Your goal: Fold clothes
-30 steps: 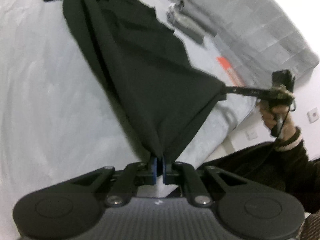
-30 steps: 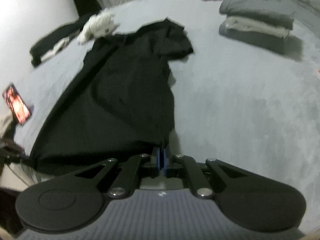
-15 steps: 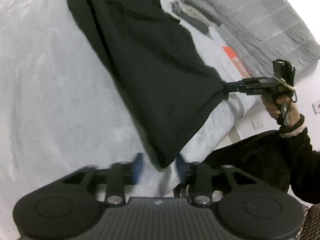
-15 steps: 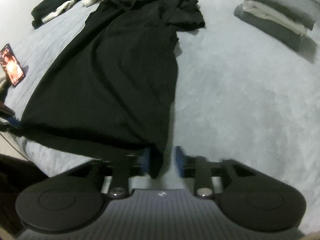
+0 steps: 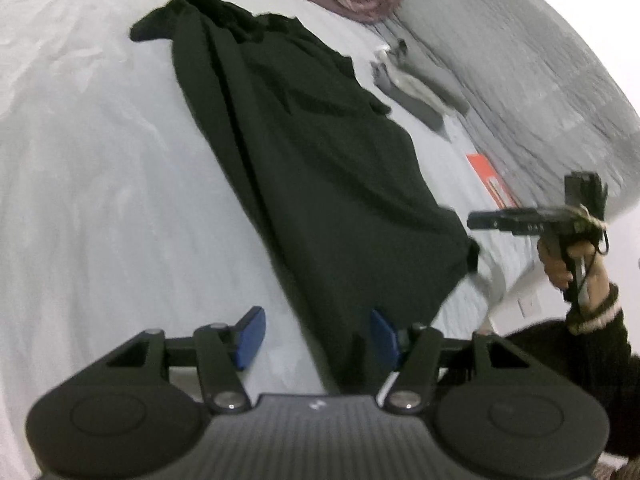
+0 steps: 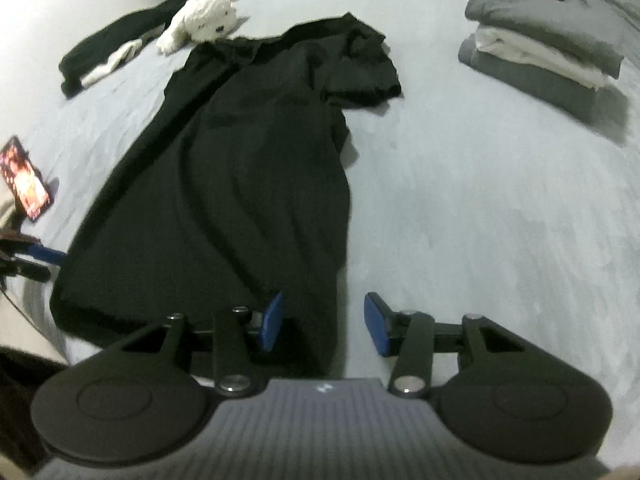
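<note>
Black shirt [image 5: 312,184] lies released (flat) between both grippers' parted jaws.

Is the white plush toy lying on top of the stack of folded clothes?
No, the white plush toy lies beside the black garment's far end, well apart from the folded stack.

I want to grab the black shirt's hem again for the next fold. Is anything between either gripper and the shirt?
Nothing visible. The black shirt lies flat on the bed, its hem corners directly under the open left gripper and right gripper.
</note>
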Demonstrator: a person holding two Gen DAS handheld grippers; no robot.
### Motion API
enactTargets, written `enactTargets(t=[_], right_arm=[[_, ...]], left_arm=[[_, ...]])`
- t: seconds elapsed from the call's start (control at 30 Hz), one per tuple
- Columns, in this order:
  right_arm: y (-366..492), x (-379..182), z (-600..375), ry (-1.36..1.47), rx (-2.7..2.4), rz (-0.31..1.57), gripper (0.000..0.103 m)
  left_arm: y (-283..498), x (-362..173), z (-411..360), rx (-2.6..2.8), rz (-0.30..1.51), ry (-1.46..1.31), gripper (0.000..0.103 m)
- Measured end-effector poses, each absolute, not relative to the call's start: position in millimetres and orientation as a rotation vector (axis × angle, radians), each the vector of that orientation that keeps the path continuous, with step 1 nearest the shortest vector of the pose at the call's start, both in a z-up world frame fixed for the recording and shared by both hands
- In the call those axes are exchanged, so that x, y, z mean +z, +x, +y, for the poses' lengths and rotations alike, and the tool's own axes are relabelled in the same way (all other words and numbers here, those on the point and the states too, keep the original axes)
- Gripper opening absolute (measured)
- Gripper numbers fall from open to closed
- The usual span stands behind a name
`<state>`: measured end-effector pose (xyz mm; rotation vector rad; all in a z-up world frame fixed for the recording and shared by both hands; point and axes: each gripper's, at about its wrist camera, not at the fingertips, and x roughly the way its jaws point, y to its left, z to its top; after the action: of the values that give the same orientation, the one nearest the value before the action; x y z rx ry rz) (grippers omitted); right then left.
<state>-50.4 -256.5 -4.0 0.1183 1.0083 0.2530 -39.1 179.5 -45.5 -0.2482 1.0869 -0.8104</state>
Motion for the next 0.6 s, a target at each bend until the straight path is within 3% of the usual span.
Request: enactTargets(t=[0.6], right_arm=[[62.1,-22.2,-276.3,0.504,0.088,0.886,0.049]], left_arm=[[62.1,-64.6,176.6,-0.526,0.991,-0.497,0.059]])
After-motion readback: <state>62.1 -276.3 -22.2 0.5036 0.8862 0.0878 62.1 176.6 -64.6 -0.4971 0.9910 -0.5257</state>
